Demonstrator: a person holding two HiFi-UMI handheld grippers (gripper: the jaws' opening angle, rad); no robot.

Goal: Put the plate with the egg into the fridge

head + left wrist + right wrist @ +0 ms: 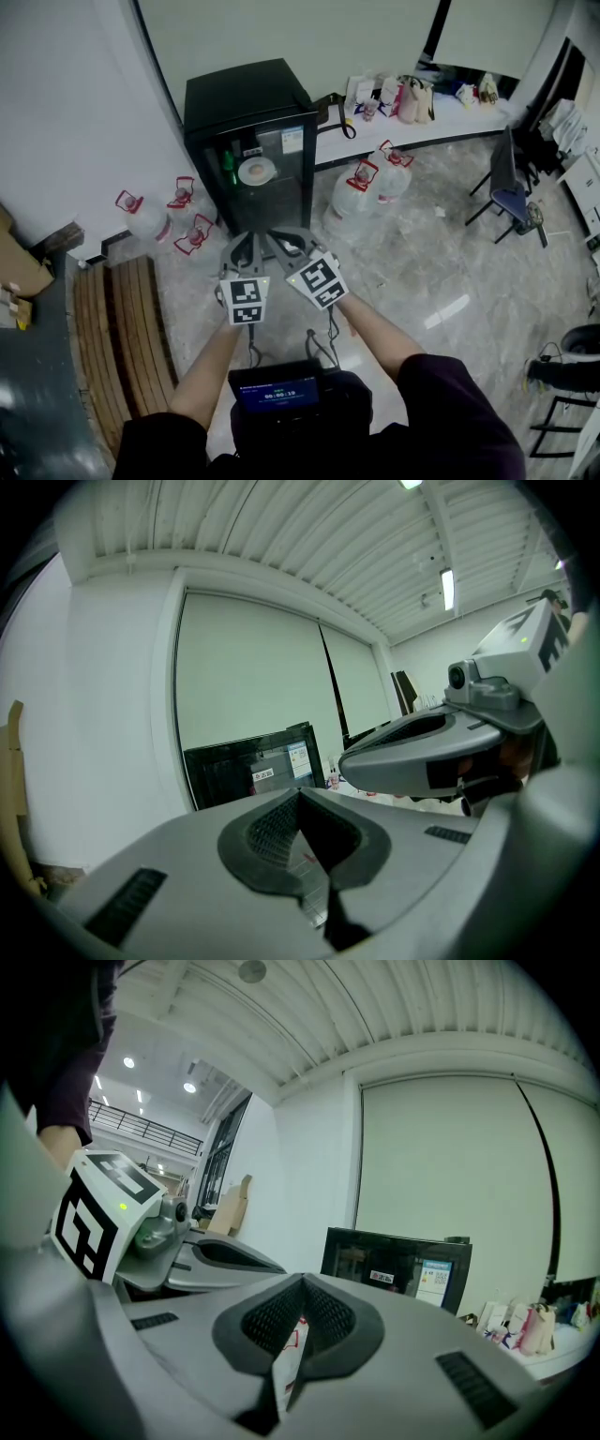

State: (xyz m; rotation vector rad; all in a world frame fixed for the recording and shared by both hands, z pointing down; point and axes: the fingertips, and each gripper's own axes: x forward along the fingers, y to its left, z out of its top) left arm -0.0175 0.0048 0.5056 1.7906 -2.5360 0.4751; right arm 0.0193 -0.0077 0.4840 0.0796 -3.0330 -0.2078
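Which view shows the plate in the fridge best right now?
The head view: the plate shows as a pale disc inside the black fridge, beside a green bottle. The left gripper view and right gripper view only catch the fridge's dark front from low down; no plate can be made out there.

Marble floor (441, 267), black fridge (246, 98), water jugs (354, 199) beside it

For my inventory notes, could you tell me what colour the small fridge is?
Black; the head view shows the fridge best.
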